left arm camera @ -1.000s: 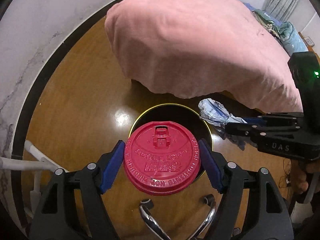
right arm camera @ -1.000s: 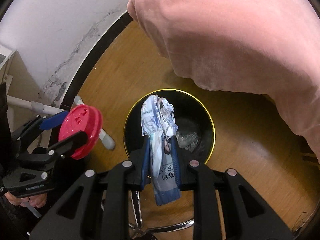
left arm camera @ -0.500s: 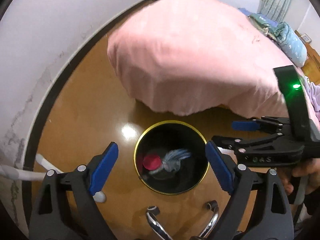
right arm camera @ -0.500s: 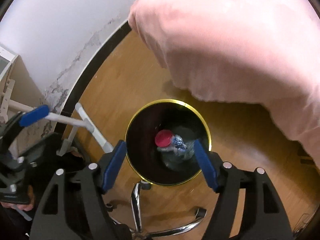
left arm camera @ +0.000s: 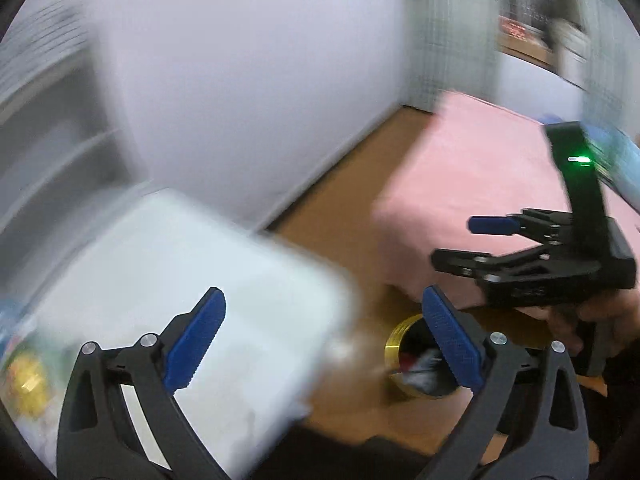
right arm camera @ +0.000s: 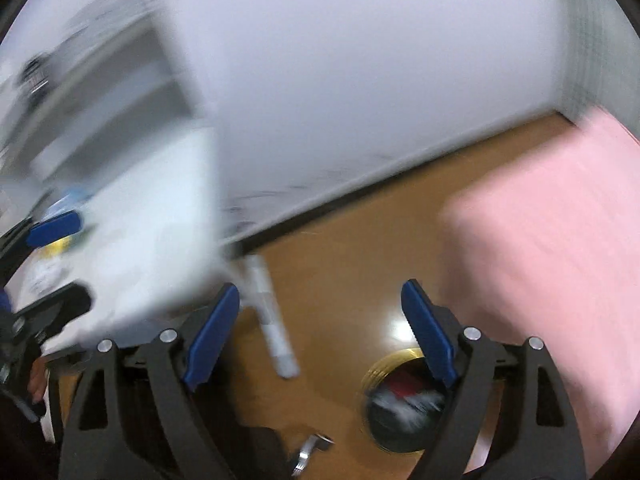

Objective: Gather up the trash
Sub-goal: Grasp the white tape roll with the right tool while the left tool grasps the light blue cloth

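Trash, a red round lid (right arm camera: 404, 385) plus a crumpled white-blue wrapper (right arm camera: 408, 408), sits inside our black gold-rimmed bin (left arm camera: 394, 344) on the brown wood floor (right arm camera: 344, 248). Our left gripper (left arm camera: 324, 340) is empty, jaws opening wide. Our right gripper (right arm camera: 320, 332) is also empty, jaws opening. Both views are motion-blurred. A white table (left arm camera: 192, 264) is left of the bin, and a pink bedcover (right arm camera: 552, 248) is on the right.

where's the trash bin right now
The trash bin sits on the wooden floor at the bottom right of both wrist views, beside the pink bed.
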Available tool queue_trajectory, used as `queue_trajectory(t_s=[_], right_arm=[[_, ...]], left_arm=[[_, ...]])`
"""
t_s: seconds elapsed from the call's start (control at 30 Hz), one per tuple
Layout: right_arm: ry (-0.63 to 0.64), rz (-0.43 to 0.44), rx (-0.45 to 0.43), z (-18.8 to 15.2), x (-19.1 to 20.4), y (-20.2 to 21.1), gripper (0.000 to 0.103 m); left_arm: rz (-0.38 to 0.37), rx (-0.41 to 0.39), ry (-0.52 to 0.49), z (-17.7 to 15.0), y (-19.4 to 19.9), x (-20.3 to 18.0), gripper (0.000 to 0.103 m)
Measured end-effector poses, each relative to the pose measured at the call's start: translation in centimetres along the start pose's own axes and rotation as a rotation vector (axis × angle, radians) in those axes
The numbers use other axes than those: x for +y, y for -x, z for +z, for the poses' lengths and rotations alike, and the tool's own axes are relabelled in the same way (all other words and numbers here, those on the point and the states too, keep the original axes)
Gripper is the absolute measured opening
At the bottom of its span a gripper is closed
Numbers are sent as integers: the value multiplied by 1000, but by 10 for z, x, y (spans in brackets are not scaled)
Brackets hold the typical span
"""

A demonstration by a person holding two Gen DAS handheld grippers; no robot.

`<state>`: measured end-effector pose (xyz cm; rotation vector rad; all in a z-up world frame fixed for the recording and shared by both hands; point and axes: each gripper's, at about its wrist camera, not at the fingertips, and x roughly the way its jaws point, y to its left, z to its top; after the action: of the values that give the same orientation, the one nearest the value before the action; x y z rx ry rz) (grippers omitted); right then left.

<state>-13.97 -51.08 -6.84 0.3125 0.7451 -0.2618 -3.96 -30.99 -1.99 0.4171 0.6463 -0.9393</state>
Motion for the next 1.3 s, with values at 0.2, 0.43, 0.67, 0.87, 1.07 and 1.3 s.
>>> queue_trajectory(t_s=[0.2, 0.43, 0.67, 0.87, 1.07, 1.3], right_arm=[[305, 301, 48, 30, 187, -48, 80], [591, 496, 142, 12, 359, -85, 80], [678, 464, 219, -3, 447, -116, 61], [719, 366, 234, -16, 466, -132, 37], [684, 416, 155, -2, 464, -104, 36], [613, 420, 109, 18, 434, -82, 35]], left_arm=[[335, 60, 266, -76, 84, 167, 96], [511, 129, 483, -176, 156, 275, 96], [486, 134, 568, -226, 173, 309, 96], [444, 121, 570, -230, 161, 322, 96], [405, 98, 545, -216, 148, 324, 95], [386, 120, 491, -192, 119, 320, 95]])
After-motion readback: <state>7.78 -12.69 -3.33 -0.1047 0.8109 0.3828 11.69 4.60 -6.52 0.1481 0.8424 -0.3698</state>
